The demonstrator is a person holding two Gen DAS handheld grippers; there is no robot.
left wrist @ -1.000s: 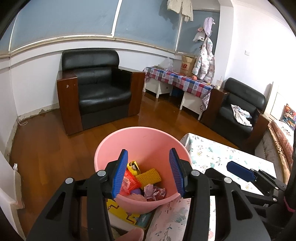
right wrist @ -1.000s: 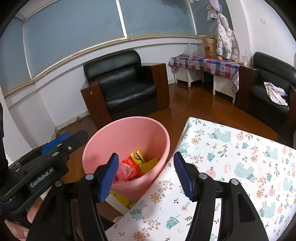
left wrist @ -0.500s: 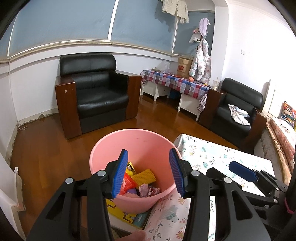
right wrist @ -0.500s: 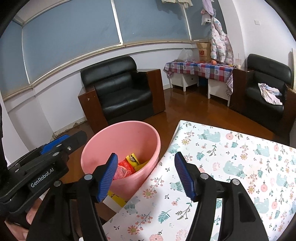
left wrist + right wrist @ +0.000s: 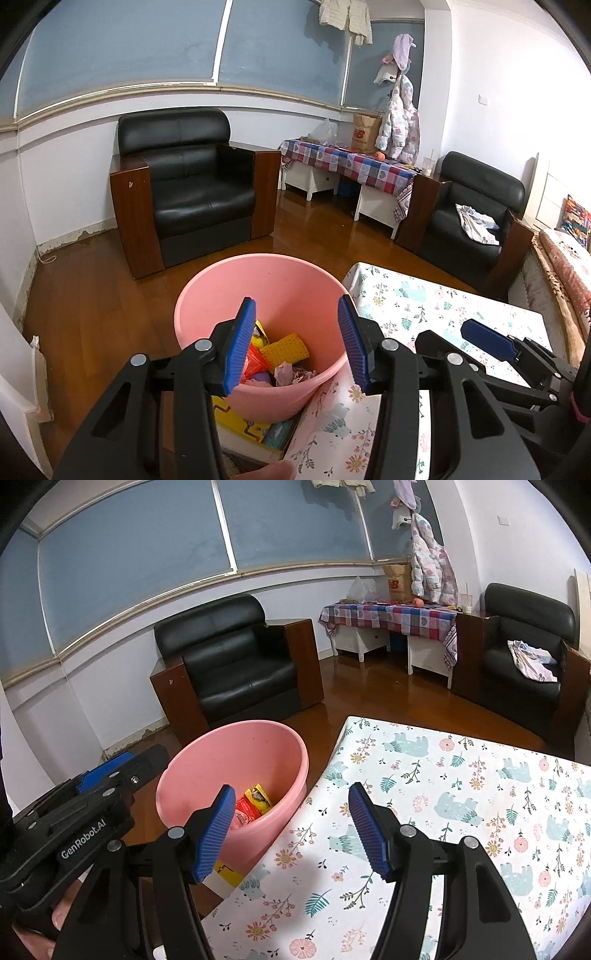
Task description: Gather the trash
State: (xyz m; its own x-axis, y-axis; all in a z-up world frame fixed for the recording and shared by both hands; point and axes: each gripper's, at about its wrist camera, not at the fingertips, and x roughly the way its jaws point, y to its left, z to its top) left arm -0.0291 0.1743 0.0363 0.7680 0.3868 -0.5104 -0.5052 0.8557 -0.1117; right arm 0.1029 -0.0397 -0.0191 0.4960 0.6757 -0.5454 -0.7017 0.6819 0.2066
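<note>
A pink bin (image 5: 229, 288) stands beside the table's left edge; it also shows in the right wrist view (image 5: 207, 753). It holds trash: a yellow waffle-textured piece (image 5: 290, 350), red and yellow wrappers (image 5: 255, 801) and crumpled pink paper (image 5: 291, 373). My left gripper (image 5: 297, 345) is open and empty, above the bin's near rim. My right gripper (image 5: 291, 829) is open and empty, over the table's left edge next to the bin. The table (image 5: 461, 812) has a floral and bear-print cloth.
A yellow picture book (image 5: 243, 424) lies under the bin. A black armchair (image 5: 192, 184) stands behind the bin on the wood floor. A second black armchair (image 5: 476, 221) and a checked-cloth side table (image 5: 351, 162) stand at the back right.
Both grippers have drawn back and up from the bin, so it looks smaller and lower. Both stay open and empty.
</note>
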